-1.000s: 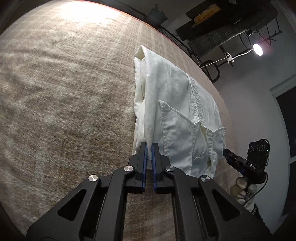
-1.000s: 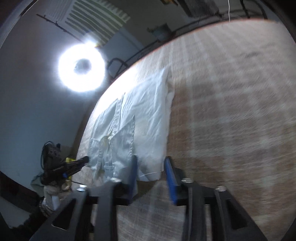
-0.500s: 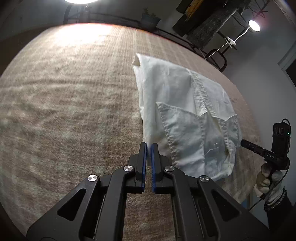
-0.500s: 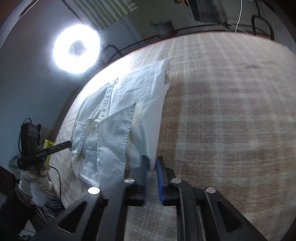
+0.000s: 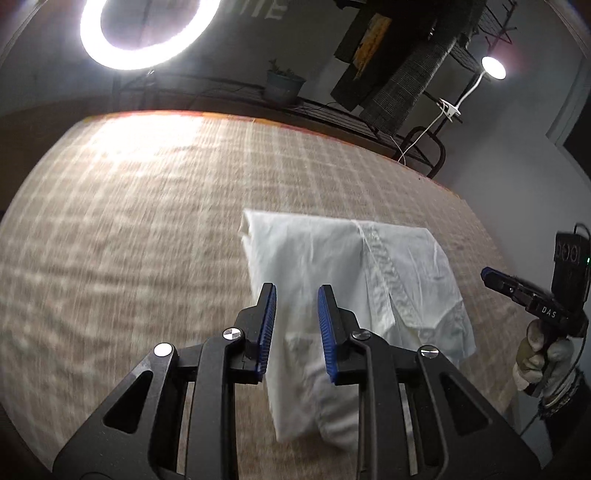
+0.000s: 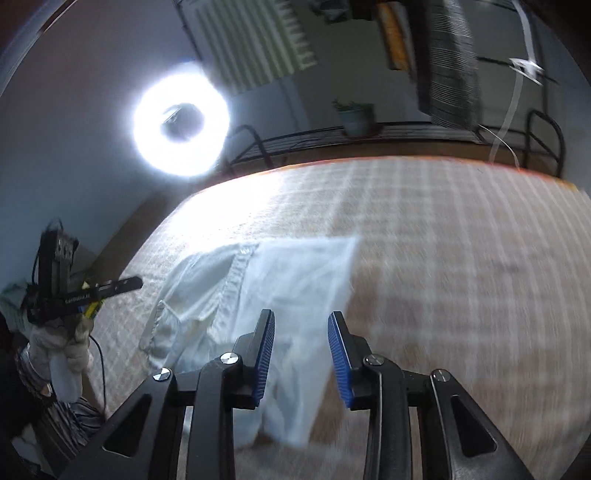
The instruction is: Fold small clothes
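Note:
A white button shirt (image 5: pixel 369 280) lies folded lengthwise on the checked beige bedspread (image 5: pixel 147 240). In the left wrist view my left gripper (image 5: pixel 296 291) hovers over the shirt's near end. Its jaws are opening, and cloth shows in the gap without the blue pads (image 5: pixel 267 325) pressing on it. My right gripper (image 6: pixel 301 317) hangs over the same shirt (image 6: pixel 295 273) from the other side, jaws also opening, with nothing pinched. Each gripper appears in the other's view: the right gripper (image 5: pixel 489 274) at the shirt's right, the left gripper (image 6: pixel 137 282) at its left. Both views are motion-blurred.
A ring light (image 5: pixel 144 33) glares behind the bed. A dark metal rack (image 5: pixel 332 110) along the far edge carries a potted plant (image 5: pixel 286 85) and hanging clothes (image 5: pixel 402 85). A clip lamp (image 5: pixel 493 68) shines at the right. Gloved hands (image 5: pixel 535 354) hold the grippers.
Both grippers have lifted away from the shirt's near edge and rolled level. The left jaws, shut on the shirt's edge before, now stand apart, and the right jaws are wider than half a second ago.

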`<act>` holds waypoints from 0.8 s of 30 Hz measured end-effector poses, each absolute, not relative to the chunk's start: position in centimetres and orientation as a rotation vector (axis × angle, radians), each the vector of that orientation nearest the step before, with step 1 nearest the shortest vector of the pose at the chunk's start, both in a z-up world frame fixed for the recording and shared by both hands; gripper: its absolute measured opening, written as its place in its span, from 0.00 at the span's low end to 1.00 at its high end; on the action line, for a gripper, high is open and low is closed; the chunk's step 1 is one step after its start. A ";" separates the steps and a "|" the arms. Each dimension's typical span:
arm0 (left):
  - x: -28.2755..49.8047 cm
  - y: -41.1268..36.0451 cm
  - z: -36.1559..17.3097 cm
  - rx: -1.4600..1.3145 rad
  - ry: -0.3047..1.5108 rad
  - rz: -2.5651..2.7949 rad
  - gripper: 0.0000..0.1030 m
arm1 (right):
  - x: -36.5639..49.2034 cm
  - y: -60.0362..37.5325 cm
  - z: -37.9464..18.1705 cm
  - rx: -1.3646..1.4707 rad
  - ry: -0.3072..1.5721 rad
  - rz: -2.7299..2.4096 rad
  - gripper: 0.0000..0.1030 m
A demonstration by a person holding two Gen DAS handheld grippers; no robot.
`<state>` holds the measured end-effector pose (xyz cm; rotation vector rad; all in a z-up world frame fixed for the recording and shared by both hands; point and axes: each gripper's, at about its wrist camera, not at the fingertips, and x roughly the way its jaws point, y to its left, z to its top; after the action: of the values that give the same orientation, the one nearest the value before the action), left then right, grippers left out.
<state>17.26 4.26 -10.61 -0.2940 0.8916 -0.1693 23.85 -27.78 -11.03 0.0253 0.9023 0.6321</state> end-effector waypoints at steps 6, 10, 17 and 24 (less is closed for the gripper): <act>21.9 1.7 -11.6 -0.157 0.883 -0.190 0.21 | 27.7 -23.5 -12.5 -0.096 0.926 0.674 0.27; 24.2 1.1 -13.5 -0.085 0.895 -0.162 0.21 | 29.7 -22.1 -14.4 -0.143 0.946 0.654 0.27; 24.7 1.9 -16.9 -0.069 0.913 -0.133 0.21 | 31.2 -24.1 -17.5 -0.093 0.990 0.605 0.23; 23.8 4.6 -16.8 -0.112 0.927 -0.070 0.21 | 31.4 -27.2 -17.5 -0.085 1.025 0.497 0.23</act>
<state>23.79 4.58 -16.80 -0.1118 0.9273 -0.0701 31.42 -27.17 -17.50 -0.0848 1.0248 0.4968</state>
